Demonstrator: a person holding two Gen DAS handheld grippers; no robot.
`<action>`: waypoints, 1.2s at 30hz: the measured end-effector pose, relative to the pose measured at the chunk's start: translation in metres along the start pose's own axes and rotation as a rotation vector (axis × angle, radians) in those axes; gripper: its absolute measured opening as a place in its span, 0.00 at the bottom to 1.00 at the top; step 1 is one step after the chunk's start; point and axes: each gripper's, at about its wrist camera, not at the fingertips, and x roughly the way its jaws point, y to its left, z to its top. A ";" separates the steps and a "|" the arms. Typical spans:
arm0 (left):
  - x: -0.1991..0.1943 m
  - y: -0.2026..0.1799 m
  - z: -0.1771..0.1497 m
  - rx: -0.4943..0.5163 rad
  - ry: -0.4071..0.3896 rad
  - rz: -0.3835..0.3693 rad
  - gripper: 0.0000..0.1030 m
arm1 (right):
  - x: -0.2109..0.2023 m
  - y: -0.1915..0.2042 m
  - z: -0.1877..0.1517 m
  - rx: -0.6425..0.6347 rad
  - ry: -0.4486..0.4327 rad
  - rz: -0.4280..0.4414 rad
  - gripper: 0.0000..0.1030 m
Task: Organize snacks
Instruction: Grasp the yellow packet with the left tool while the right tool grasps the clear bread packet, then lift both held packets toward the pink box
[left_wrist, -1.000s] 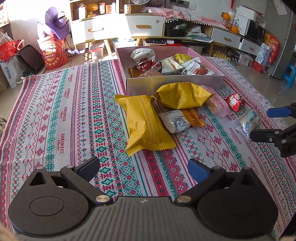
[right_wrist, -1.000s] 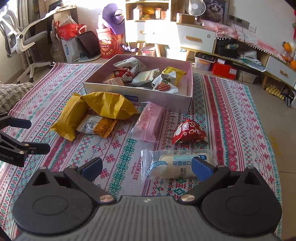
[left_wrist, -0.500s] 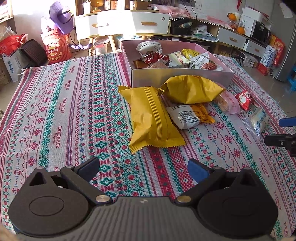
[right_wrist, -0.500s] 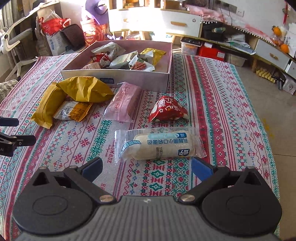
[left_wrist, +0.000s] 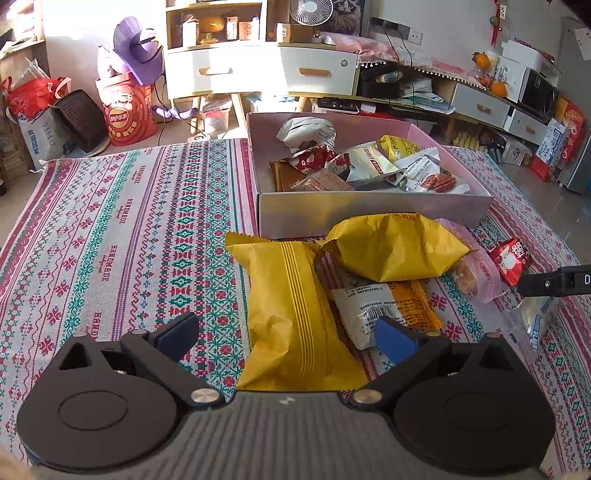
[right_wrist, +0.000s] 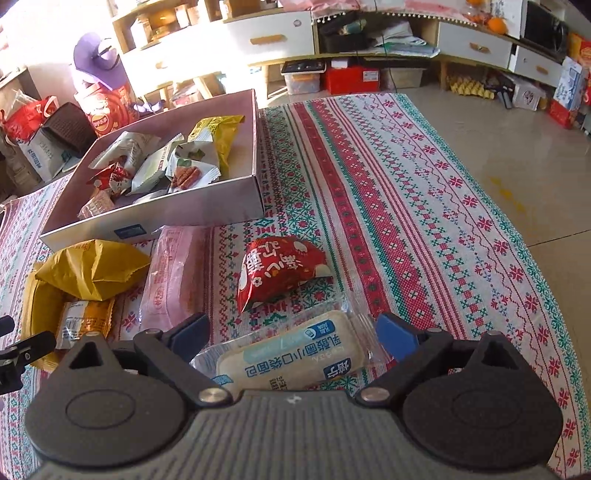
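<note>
A pink box (left_wrist: 369, 216) holding several snack packets stands on the patterned cloth; it also shows in the right wrist view (right_wrist: 155, 221). In front of it lie a long yellow packet (left_wrist: 291, 314), a puffed yellow bag (left_wrist: 391, 251), a white-and-orange packet (left_wrist: 384, 306), a pink packet (right_wrist: 177, 273) and a red packet (right_wrist: 280, 271). My left gripper (left_wrist: 286, 332) is open, its fingers either side of the long yellow packet's near end. My right gripper (right_wrist: 293, 332) is open, its fingers either side of a clear-wrapped white bread packet (right_wrist: 291, 358).
The patterned cloth (left_wrist: 110, 240) covers the floor; bare tile (right_wrist: 517, 122) lies to the right. White drawers (left_wrist: 258, 70), bags (left_wrist: 125, 110) and clutter stand behind the box. The right gripper's finger shows at the left view's right edge (left_wrist: 554, 284).
Both grippers have moved forward and lower. The left one now straddles the long yellow packet; the right one now straddles the white bread packet. Both stay open.
</note>
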 end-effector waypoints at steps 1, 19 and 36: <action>0.001 0.000 0.000 0.002 -0.002 0.005 1.00 | 0.003 0.001 -0.001 -0.012 0.002 -0.019 0.92; 0.013 0.011 -0.001 0.000 0.049 0.052 0.67 | -0.009 -0.013 -0.029 -0.144 0.050 -0.016 0.84; 0.004 0.013 -0.001 0.005 0.084 0.040 0.53 | -0.019 0.009 -0.031 -0.239 0.041 0.037 0.22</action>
